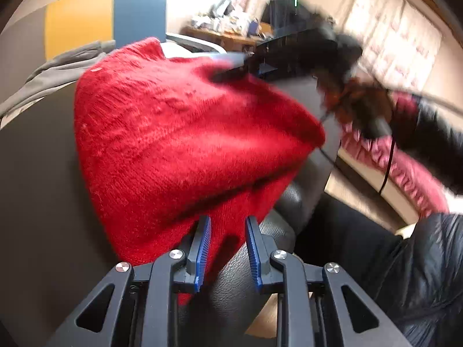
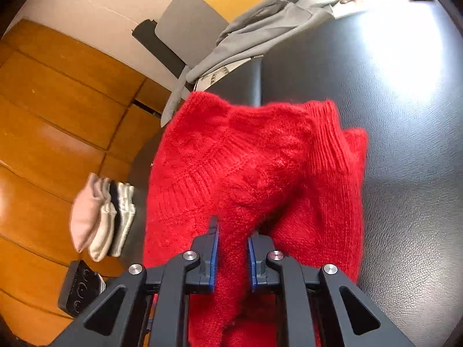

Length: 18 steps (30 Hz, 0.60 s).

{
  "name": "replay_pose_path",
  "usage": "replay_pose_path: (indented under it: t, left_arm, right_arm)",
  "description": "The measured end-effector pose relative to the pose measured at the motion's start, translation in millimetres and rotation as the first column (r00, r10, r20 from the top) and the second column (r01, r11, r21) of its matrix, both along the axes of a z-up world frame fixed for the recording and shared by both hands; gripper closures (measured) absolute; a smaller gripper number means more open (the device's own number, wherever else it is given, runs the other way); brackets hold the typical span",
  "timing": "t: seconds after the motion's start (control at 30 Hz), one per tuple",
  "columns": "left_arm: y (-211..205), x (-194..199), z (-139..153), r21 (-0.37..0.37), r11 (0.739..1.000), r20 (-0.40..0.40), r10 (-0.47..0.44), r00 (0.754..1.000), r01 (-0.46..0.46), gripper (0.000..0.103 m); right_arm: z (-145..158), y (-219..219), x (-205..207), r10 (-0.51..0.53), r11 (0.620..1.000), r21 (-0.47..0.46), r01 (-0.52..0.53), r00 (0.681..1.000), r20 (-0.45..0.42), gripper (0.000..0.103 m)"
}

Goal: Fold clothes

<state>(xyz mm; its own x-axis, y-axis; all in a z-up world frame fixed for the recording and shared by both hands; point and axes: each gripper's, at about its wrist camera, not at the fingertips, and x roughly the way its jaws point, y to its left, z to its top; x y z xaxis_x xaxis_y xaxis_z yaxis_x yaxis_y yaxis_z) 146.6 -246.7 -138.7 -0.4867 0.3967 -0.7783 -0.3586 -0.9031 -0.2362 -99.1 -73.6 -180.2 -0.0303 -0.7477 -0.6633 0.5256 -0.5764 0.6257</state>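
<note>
A red knit sweater (image 1: 179,133) hangs over a black leather surface (image 2: 405,173). In the right wrist view my right gripper (image 2: 233,240) is shut on a bunched fold of the sweater (image 2: 246,159), which drapes away below it. The left wrist view shows that same gripper (image 1: 240,66), blurred, lifting the sweater's top right part. My left gripper (image 1: 227,240) is at the sweater's lower edge. Its blue pads (image 1: 204,243) stand apart, with a flap of red knit and some bare leather between them.
A grey garment (image 2: 260,29) lies at the far end of the leather surface. Folded socks (image 2: 101,217) and a black device (image 2: 78,289) lie on the wooden floor (image 2: 43,115). A person's black sleeve (image 1: 434,133), pink ruffled cloth (image 1: 405,173) and black padded jacket (image 1: 419,274) are to the right.
</note>
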Motion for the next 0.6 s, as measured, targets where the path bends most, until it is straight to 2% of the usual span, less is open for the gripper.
replay_pose_path:
  t: [0.07,0.1,0.17,0.23,0.37,0.47,0.53,0.6]
  left_arm:
    - [0,-1,-2,-0.009,1.0,0.009,-0.02,1.0,0.02,0.079]
    - [-1,-1,-3,-0.014,0.999,0.013,-0.029,0.999,0.03,0.079]
    - [-1,-2,-4,-0.023,0.999,0.022,-0.049,0.999,0.049,0.079]
    - [3,-4,-4,-0.046,0.994,0.055,-0.101,0.993,0.104,0.079]
    - [4,-2,-1,-0.074,0.98,0.112,-0.174,0.978,0.183,0.079]
    - [-6,1,3,0.023,0.979,0.193,-0.202,0.96,0.201,0.08]
    - [-23,3,20,0.185,0.97,0.131,-0.181,0.975,0.156,0.08]
    - [-39,3,36,0.347,0.932,0.066,-0.141,0.988,0.109,0.079]
  right_arm:
    - [26,-7,8,0.041,0.997,0.076,-0.03,0.989,-0.14,0.089]
    - [45,-8,13,0.061,0.993,0.108,-0.038,0.974,-0.218,0.091]
    - [82,-1,15,0.058,0.985,0.169,0.01,0.919,-0.39,0.095]
    - [77,7,1,0.034,0.974,0.218,0.057,0.918,-0.394,0.095]
    - [9,23,-12,0.005,0.944,0.323,0.071,0.973,-0.229,0.095]
    - [-7,38,-7,-0.055,0.957,0.272,0.105,0.981,-0.185,0.095]
    - [-4,50,-6,-0.095,0.966,0.22,0.134,0.98,-0.177,0.094]
    - [4,60,-6,-0.125,0.974,0.167,0.155,0.976,-0.177,0.094]
